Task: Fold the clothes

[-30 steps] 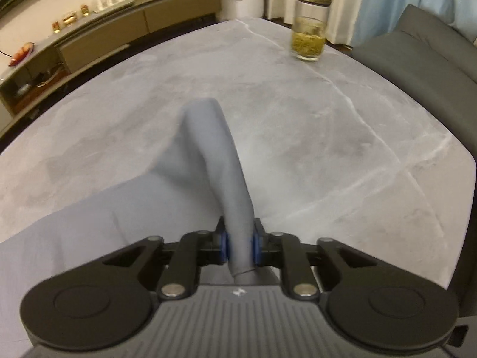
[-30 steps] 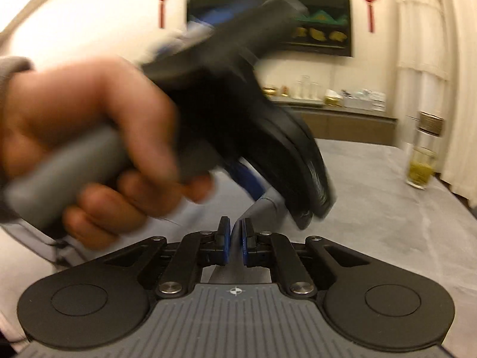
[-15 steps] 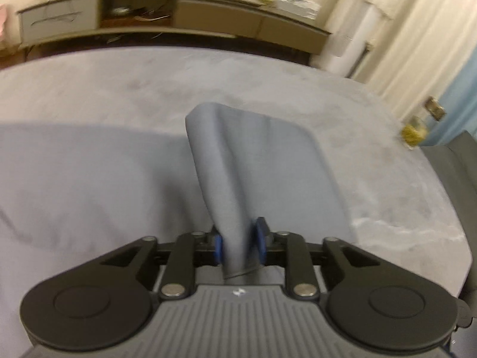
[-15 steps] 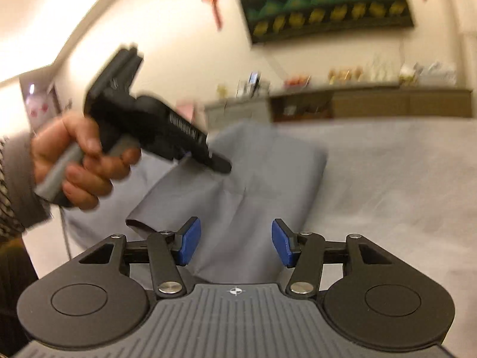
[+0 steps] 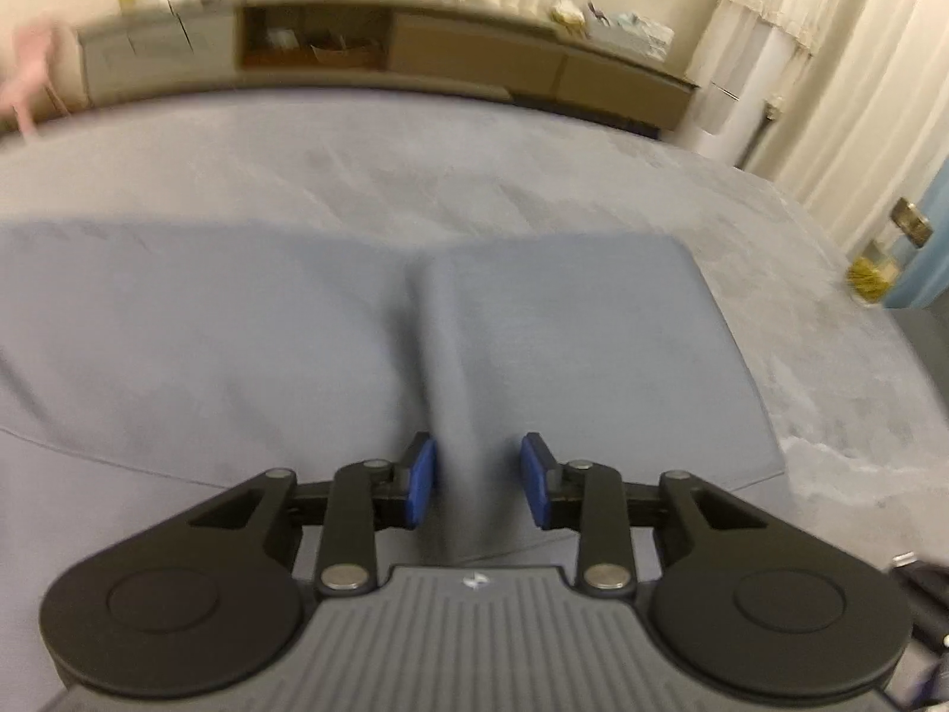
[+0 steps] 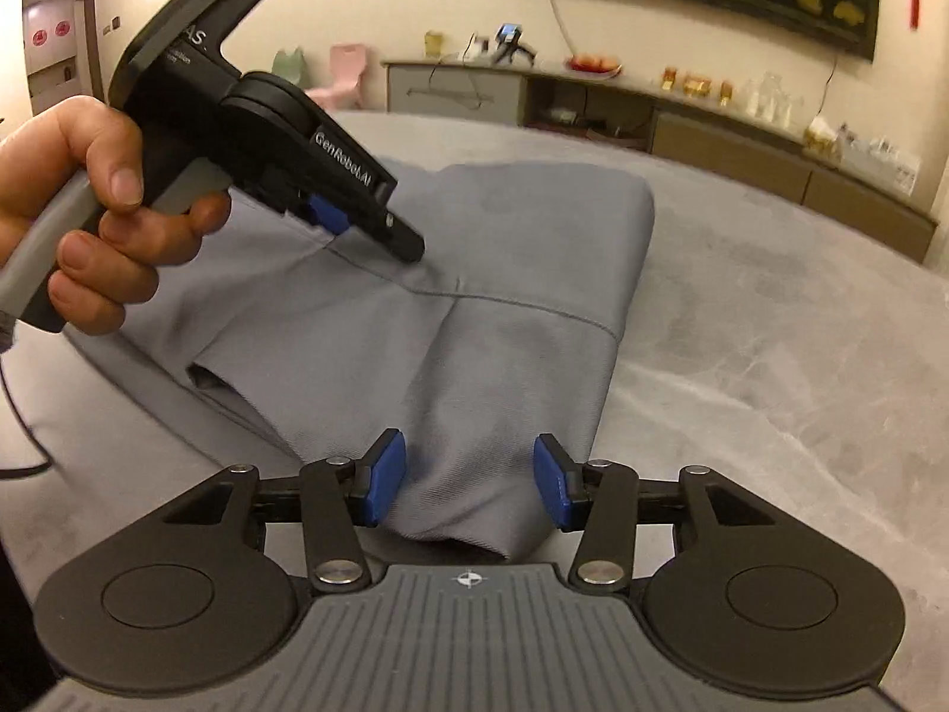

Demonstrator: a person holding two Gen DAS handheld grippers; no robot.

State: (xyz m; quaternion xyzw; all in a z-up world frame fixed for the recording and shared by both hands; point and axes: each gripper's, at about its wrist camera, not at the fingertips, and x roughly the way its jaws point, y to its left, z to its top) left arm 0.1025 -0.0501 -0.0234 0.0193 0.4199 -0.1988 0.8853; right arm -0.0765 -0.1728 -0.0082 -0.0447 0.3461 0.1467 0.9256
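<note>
A grey garment (image 5: 237,326) lies folded on the grey marble table (image 5: 415,148), with a low ridge of cloth running toward me. My left gripper (image 5: 479,483) is open over that ridge, and the blue pads (image 5: 537,486) stand off it. In the right wrist view the garment (image 6: 522,237) shows a stitched hem and a doubled near edge. My right gripper (image 6: 467,480) straddles its near corner with its jaws closing; the pads do not press the cloth. The left gripper (image 6: 403,240) hovers at the far left of the fold, held by a hand (image 6: 107,219).
A long sideboard (image 5: 474,53) with small items runs along the far wall. A glass jar (image 5: 872,279) stands near the table's right edge, by the curtains. A dark cable (image 6: 24,445) hangs off the table's left side. Bare tabletop (image 6: 771,356) lies right of the garment.
Both grippers, shut on lifted cloth a second ago, have opened. The left hand swept across with the fabric, which now lies folded flat on the table.
</note>
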